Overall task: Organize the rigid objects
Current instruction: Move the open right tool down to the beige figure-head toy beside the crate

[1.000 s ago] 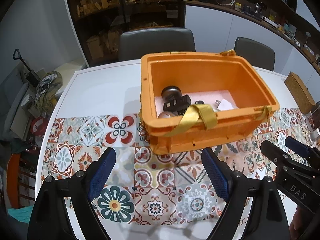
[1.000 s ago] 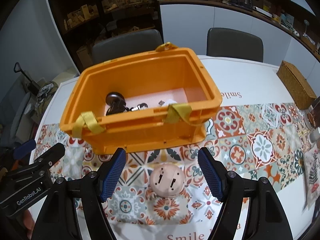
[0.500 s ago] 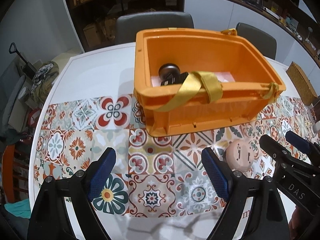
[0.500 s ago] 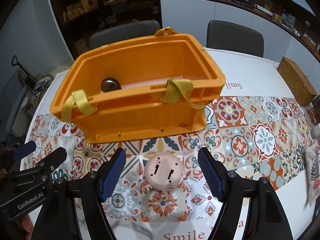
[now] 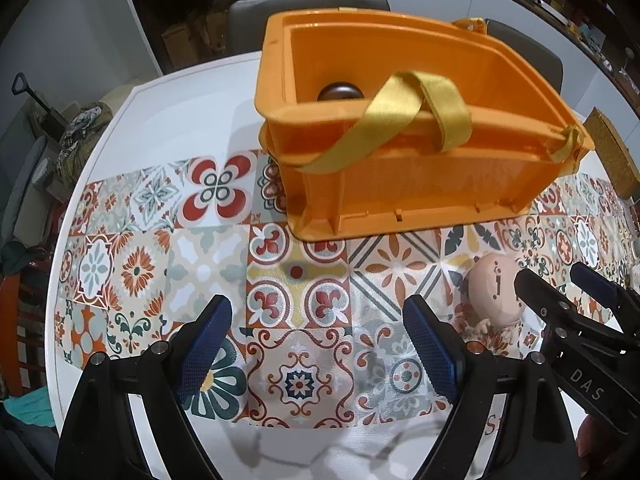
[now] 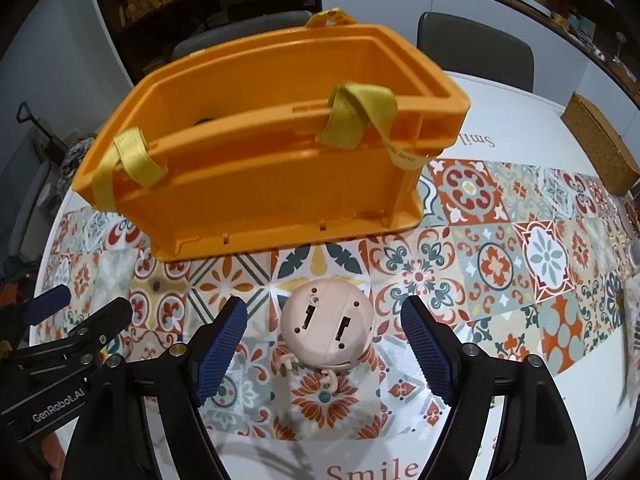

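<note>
Right wrist: pink doll head [image 6: 328,322] between opening right claw [image 6: 324,350] pads, untouched.

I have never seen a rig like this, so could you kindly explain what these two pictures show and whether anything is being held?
No robot here: a person carries hand-held tongs in each hand, each with a fisheye camera looking along its two blue-padded fingers. One picture comes from the left tongs, the other from the right tongs. On the patterned tablecloth stands an orange crate with yellow straps; a dark round object lies inside. In front lies a pink doll-like toy, between the right tongs' fingers, whose jaws are opening and do not touch it. The left tongs are open over bare cloth. Nothing is held.
</note>
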`<state>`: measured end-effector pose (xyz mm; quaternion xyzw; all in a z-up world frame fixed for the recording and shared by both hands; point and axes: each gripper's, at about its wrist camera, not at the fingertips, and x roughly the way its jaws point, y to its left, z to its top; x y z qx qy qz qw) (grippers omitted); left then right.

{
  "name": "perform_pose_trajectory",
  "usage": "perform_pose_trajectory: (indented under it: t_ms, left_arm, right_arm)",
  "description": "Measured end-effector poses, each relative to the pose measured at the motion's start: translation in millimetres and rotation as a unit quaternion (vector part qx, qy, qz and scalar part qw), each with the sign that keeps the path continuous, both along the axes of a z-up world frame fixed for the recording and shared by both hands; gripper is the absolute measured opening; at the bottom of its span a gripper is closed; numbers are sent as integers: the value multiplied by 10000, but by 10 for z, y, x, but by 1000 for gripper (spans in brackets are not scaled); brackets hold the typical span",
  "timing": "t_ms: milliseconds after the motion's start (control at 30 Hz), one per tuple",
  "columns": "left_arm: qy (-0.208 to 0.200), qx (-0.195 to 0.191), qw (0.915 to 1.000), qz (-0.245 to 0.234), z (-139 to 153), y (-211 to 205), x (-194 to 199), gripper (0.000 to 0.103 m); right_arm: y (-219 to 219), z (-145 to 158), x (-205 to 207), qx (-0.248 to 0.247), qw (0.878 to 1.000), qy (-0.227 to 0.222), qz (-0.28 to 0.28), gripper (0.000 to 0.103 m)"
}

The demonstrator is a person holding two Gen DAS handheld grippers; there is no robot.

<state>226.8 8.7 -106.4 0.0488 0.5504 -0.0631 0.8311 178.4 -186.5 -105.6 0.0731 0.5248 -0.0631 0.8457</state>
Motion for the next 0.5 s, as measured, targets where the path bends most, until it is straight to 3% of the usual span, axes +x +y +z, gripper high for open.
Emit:
perform_pose_trajectory:
  t_ms: [500]
  left_arm:
    - [356, 178, 9992, -7, -359, -29, 87, 88]
  right_arm:
    - [-18, -375, 34, 45, 9992, 388, -39, 80]
